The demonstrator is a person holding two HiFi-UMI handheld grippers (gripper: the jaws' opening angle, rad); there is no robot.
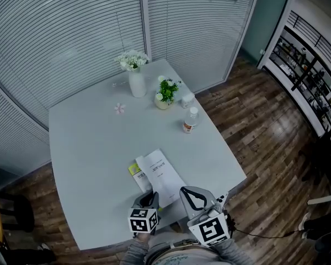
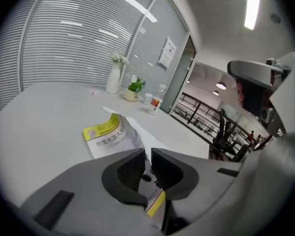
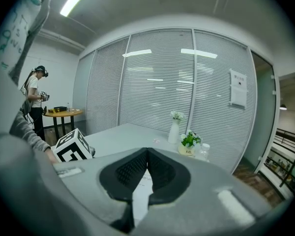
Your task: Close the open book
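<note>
Bare tabletop [image 1: 83,148] is stretching wide from nine to eleven o'clock of the book [image 1: 161,176], leaving easy passage there. Obstacles are clustering well beyond it around twelve and one o'clock: a white vase [image 1: 137,83], a potted plant [image 1: 166,94], a cup [image 1: 187,99] and a bottle [image 1: 191,120], the bottle standing nearest. A small pink flower [image 1: 119,109] is lying at eleven. The table edge [image 1: 230,158] is running near at three o'clock.

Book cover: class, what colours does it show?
The book cover is white with a yellow band; left gripper view.
</note>
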